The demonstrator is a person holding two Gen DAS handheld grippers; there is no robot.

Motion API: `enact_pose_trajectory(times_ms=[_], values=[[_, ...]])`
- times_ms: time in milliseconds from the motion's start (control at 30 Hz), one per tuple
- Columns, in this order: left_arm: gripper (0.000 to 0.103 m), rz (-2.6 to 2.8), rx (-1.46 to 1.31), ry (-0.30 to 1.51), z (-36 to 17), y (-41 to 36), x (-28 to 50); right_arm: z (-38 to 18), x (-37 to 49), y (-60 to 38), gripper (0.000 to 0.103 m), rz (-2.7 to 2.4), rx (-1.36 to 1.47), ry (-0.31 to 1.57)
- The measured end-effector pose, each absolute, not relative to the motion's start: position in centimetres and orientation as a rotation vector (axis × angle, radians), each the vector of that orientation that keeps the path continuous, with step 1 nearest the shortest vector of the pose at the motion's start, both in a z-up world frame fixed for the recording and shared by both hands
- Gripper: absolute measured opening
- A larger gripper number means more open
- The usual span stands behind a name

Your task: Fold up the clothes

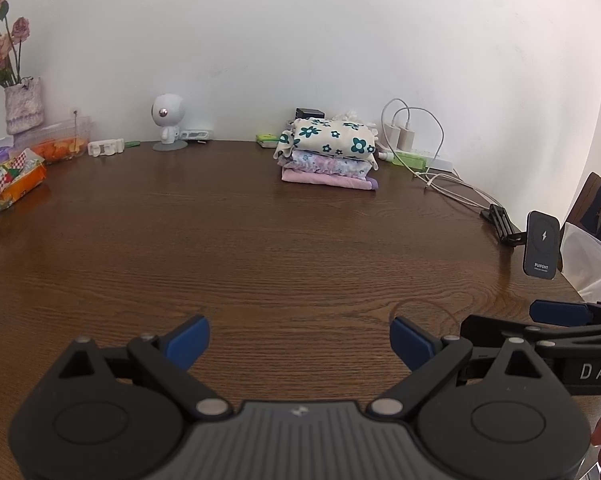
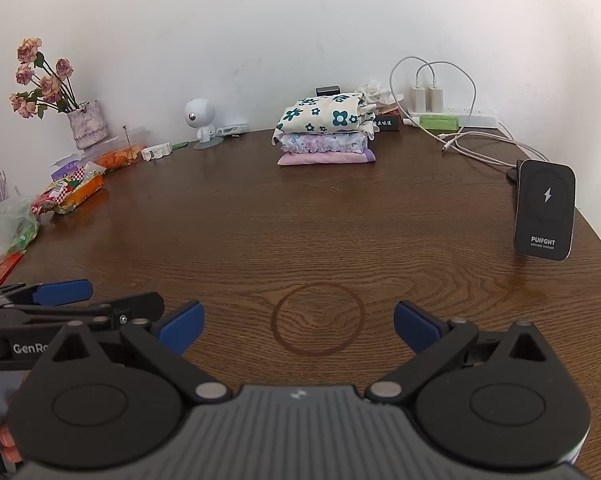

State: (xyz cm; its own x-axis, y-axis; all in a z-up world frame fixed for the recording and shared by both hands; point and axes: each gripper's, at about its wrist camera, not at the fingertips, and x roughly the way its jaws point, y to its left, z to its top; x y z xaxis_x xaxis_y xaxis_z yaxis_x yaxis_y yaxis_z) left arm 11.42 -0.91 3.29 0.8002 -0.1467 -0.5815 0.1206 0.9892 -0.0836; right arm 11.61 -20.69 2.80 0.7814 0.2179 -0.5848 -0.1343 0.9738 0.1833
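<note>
Folded clothes are sitting stacked at upper centre on my wooden table. My left gripper is hovering spread wide, empty, lower centre; my right gripper is likewise gaping, holding nothing.

We see a dark wood-grain table with slight sheen, soft cloth stack, matt black plastic charger, crinkly glossy snack packets.

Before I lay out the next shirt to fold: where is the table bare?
Bare wood runs from both open grippers, left gripper and right gripper, to the folded stack, between the snack packets and the charger stand. The wall edge is crowded: vase, cables.
</note>
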Motion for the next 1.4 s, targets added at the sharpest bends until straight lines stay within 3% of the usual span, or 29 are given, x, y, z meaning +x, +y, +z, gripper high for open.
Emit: enact_pose_trajectory(times_ms=[1400], values=[[0.096, -0.09, -0.022, 0.655, 2.39, -0.92, 10.78, 2.14, 10.82, -19.87, 0.103, 0.181, 0.115, 0.67]])
